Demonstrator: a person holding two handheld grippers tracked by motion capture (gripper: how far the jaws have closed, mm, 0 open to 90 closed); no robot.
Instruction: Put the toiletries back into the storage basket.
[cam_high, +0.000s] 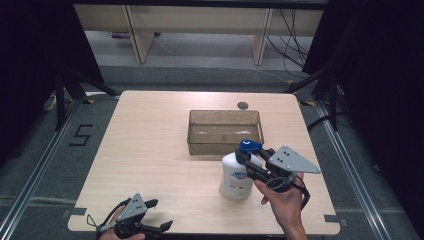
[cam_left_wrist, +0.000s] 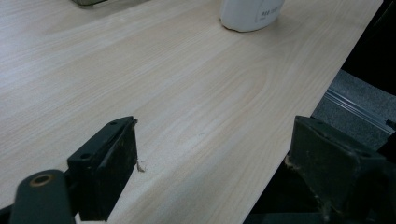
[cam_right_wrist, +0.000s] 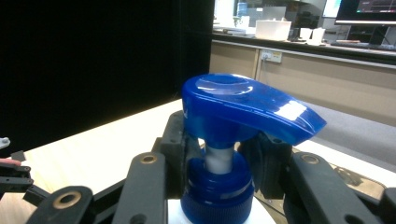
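Note:
A white pump bottle (cam_high: 236, 177) with a blue pump head (cam_high: 248, 146) stands upright on the light wooden table (cam_high: 150, 150), right of centre near the front. My right gripper (cam_high: 248, 159) comes in from the right, held in a hand. In the right gripper view its jaws sit on either side of the neck under the blue pump head (cam_right_wrist: 243, 109), and the right gripper (cam_right_wrist: 222, 158) is shut on it. My left gripper (cam_high: 161, 214) rests at the table's front left edge. Its jaws stand wide apart with nothing between them, so the left gripper (cam_left_wrist: 215, 140) is open. The bottle's base (cam_left_wrist: 250, 14) shows far off.
A translucent brown bin (cam_high: 224, 112) sits just behind the bottle, mid-table. A small round grommet (cam_high: 242, 105) lies near the far edge. Dark curtains and stands flank the table, and the front right table edge (cam_left_wrist: 299, 107) runs close to the left gripper.

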